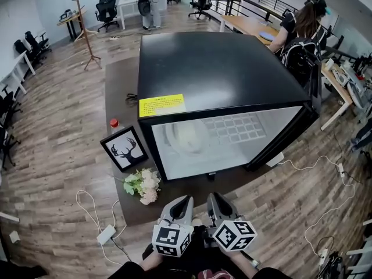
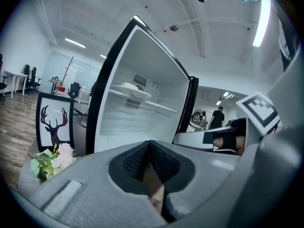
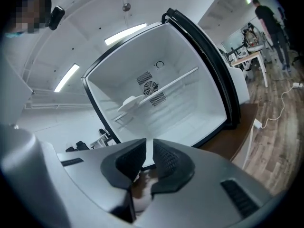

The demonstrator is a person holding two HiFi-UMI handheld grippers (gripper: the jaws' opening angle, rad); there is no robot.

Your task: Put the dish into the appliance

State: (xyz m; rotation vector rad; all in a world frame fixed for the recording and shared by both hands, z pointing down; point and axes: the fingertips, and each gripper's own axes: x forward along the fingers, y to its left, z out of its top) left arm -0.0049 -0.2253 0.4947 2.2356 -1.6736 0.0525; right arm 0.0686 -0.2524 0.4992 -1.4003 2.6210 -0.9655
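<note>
Dish (image 1: 185, 137) in place: the white plate lies on the upper shelf inside the appliance (image 1: 215, 68), a small black fridge on a brown mat (image 1: 119, 86), with its door (image 1: 285, 138) swung wide toward the mat's right edge. We hold both grippers low over the mat's near edge, well clear of the cabinet. The left gripper (image 1: 186, 201) has its pads pressed together on nothing. The right gripper (image 1: 214, 197) shows only a thin slit between its pads and is just as empty. We judge the placing done. What the moment seems to call for is keeping both tools out of the opening so neither knocks the shelf, and, if the door is to be closed, pushing it near its free edge with a closed tip. A framed deer silhouette (image 1: 124, 149) leans by the fridge's front left corner, and a flower posy (image 1: 143, 185) lies toward the mat's near left corner. A yellow label (image 1: 161, 104) on the fridge top carries dark print too small for us to read, and we see no brand name.
</note>
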